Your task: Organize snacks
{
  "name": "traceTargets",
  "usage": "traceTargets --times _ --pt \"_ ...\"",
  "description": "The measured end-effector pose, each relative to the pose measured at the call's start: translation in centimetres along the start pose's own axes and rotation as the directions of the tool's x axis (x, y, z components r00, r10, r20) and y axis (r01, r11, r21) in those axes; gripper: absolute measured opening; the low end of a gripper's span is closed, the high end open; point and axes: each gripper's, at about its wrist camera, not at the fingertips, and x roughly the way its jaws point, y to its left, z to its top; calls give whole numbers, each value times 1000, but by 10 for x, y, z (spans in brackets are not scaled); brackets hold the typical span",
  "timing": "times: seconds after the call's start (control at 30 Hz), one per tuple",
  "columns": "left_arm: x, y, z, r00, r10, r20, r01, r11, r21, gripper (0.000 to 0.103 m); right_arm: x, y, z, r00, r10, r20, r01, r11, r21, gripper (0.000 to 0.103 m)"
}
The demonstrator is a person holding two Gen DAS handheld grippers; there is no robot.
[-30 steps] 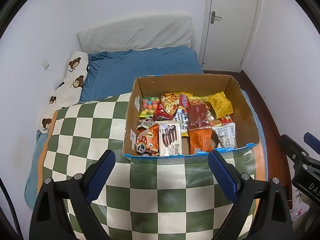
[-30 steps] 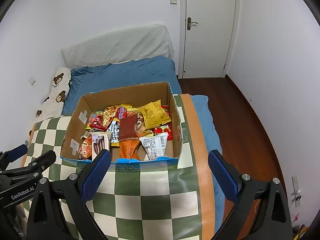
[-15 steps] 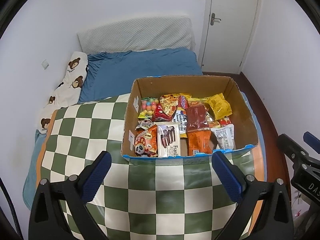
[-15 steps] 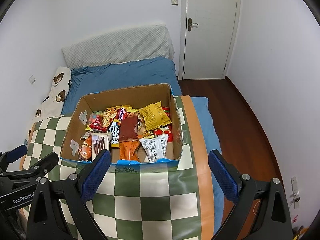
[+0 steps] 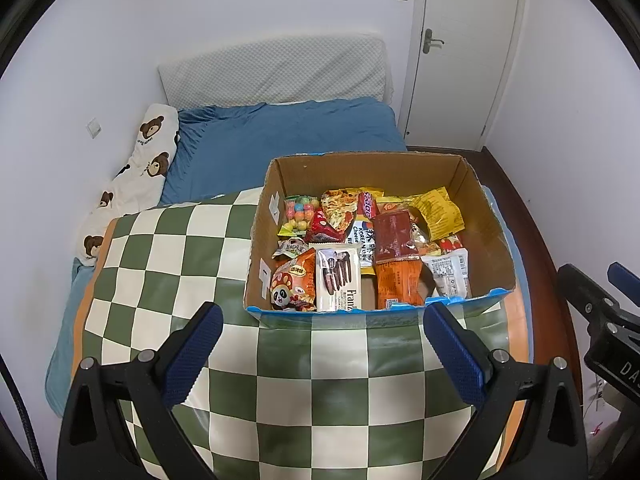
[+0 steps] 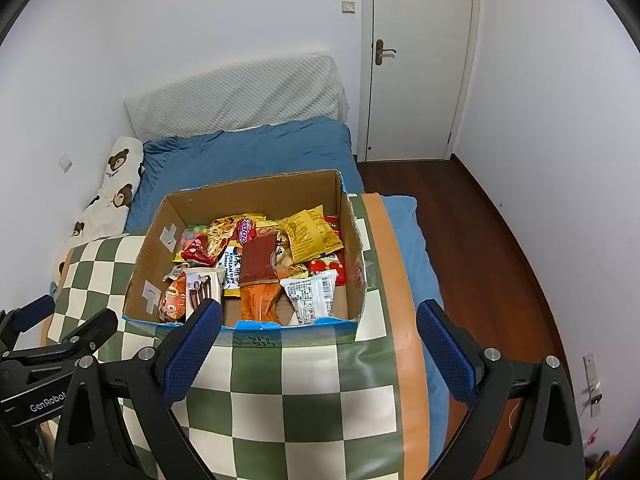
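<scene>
An open cardboard box (image 5: 494,236) (image 6: 152,256) sits on a green-and-white checked cloth (image 5: 168,256) (image 6: 304,384), filled with several snack packets. Among them are a white Franzi biscuit pack (image 5: 338,280), an orange panda bag (image 5: 292,284), a dark red pack (image 5: 394,234) (image 6: 260,258) and a yellow bag (image 5: 438,214) (image 6: 314,232). My left gripper (image 5: 322,344) hovers open just before the box's near wall, nothing between its blue pads (image 5: 192,356). My right gripper (image 6: 318,340) is also open and empty, near the box's front right corner.
The cloth covers a bed with a blue sheet (image 5: 280,140), a bear-print pillow (image 5: 136,176) at left and a white padded headboard (image 5: 276,72). A white door (image 6: 420,60) and brown wooden floor (image 6: 472,240) lie to the right.
The left gripper's jaws have spread a little wider. Both hands and the box stay where they were.
</scene>
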Motion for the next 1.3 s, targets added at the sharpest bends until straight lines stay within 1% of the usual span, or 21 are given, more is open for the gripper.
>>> traceTargets --times 0.57,1.3 --pt "-10 -2 6 1000 -5 17 5 1000 -2 103 -7 1 2 1000 5 11 -5 1000 -3 100" --pt "-18 -1 7 999 -15 39 15 1000 -2 103 -15 -3 4 1000 16 21 -16 1000 0 100"
